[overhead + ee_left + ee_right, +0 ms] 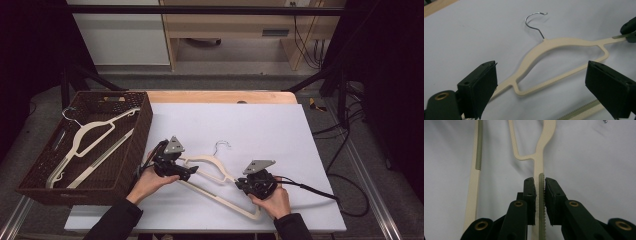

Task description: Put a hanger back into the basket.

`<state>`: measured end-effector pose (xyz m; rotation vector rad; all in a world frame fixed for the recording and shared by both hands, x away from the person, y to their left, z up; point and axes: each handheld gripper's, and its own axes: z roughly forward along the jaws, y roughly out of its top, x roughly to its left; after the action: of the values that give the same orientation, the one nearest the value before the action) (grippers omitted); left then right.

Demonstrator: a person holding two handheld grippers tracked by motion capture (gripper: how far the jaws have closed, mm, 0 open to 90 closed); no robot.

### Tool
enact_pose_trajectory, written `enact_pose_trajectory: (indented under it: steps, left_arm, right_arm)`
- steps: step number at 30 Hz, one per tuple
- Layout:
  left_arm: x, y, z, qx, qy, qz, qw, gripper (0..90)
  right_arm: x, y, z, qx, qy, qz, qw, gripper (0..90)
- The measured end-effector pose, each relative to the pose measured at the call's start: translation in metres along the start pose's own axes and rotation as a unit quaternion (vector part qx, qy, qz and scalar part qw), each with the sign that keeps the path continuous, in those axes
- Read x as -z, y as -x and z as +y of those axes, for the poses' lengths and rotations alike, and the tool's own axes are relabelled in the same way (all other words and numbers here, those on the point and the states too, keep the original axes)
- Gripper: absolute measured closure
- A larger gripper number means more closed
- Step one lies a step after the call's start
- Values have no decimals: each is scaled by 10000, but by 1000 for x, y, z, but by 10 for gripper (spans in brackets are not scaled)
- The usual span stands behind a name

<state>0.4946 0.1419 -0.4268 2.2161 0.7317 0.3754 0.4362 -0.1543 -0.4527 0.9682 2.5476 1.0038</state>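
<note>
One hanger (539, 157) arm hidden between jaws

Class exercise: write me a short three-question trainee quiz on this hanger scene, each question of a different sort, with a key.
1. True or false: the right gripper is shut on an arm of the table hanger.
2. The left gripper is: A) open, B) shut on the hook, C) inside the basket.
3. What lies in the basket?

Key:
1. True; its pads clamp the ribbed end strip.
2. A; the jaws stand wide apart with the hanger's shoulder between them.
3. More cream hangers, the same kind as the one on the table.
</note>
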Motion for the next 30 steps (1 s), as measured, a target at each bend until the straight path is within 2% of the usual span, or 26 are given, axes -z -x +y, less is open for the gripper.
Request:
enact_pose_trajectory:
  steps: [4, 13, 16, 23, 25, 28, 30]
  left_arm:
    - [-14, -2, 4, 30, -68, -50, 10000, 131]
    - [-41, -9, 10, -124, -440, 10, 9990, 226]
    - [-48, -9, 11, -159, -467, 11, 9988, 272]
    - [-59, -16, 8, -185, -602, 33, 9980, 417]
    - [-62, -15, 8, -230, -598, -5, 9979, 450]
    - [-64, -15, 9, -248, -606, -84, 9978, 492]
    - [-66, -15, 9, -303, -645, -94, 9974, 538]
  right_arm:
    - [5, -2, 3, 28, 62, -31, 10000, 796]
    - [10, -5, 5, 91, 76, -74, 9999, 796]
    - [11, -4, 5, 144, 89, -77, 9998, 796]
    - [13, -5, 6, 110, 171, -53, 9998, 796]
    - [14, -5, 6, 170, 160, -50, 9997, 796]
    - [15, -6, 6, 107, 168, -82, 9998, 795]
    - [15, -5, 6, 190, 179, -65, 9996, 796]
